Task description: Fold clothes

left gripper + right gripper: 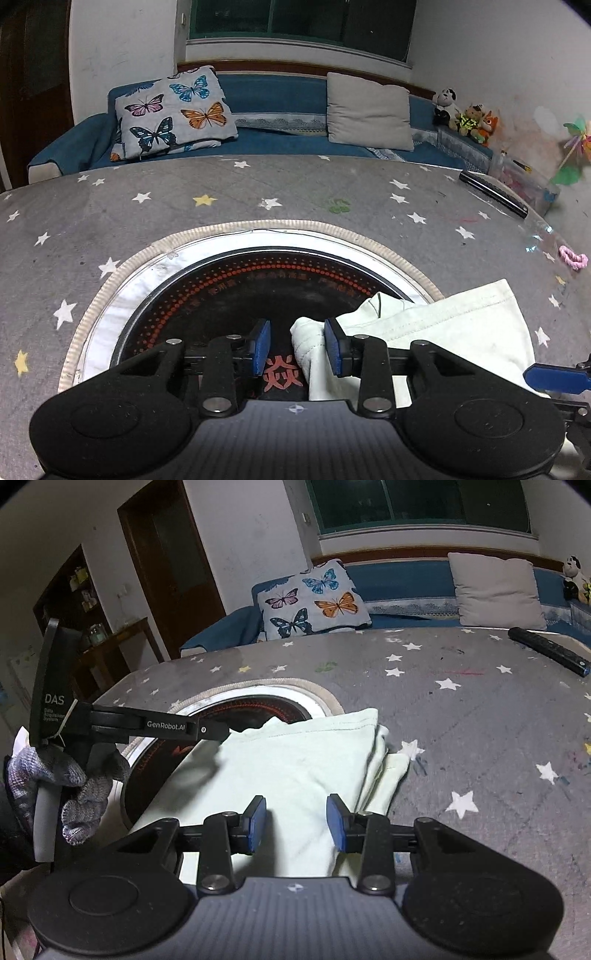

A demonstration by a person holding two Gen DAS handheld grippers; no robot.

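Star-print tablecloth [480, 709] carries the folded garment [295, 760]; both grippers' jaws stand apart, gripping nothing

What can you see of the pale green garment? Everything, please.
The pale green garment is a soft, cotton-looking cloth with stitched hems, already folded into a layered stack. It lies flat on the star-print tablecloth, its left part overlapping the round black cooktop. In the left wrist view a bunched corner sits between the open fingers of the left gripper, against the right pad. The right gripper hangs open above its near edge; contact unclear.
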